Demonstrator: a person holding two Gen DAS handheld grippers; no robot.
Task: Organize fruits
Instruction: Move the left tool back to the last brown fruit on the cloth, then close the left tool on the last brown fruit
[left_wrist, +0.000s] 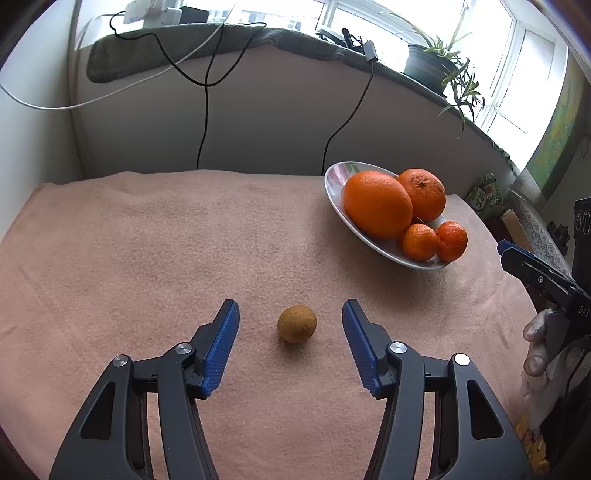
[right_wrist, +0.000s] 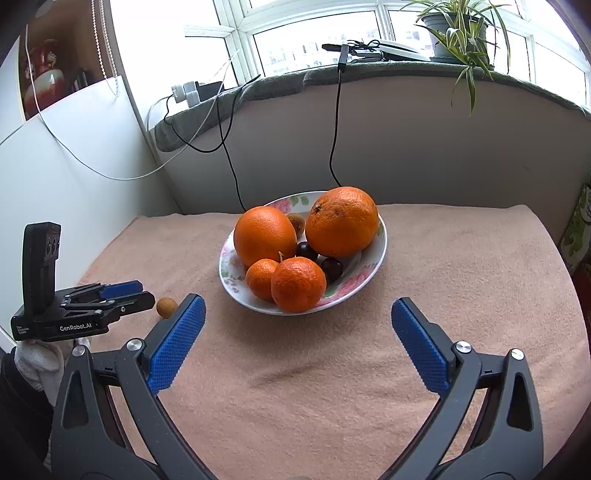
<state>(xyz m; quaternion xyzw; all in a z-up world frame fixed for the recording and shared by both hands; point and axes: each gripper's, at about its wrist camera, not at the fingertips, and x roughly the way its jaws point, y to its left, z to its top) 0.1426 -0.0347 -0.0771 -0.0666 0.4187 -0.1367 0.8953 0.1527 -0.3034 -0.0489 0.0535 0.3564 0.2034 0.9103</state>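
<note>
Two hand-held gripper pads (left_wrist: 221, 347) flanking small fruit (left_wrist: 297, 323)

left tool (left_wrist: 290, 317) agape, right tool (right_wrist: 298, 314) agape

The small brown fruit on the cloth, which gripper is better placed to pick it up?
Left. The left gripper already has its open jaws on either side of the brown fruit, not touching it. The right gripper faces the bowl, with that fruit off to its side.
</note>
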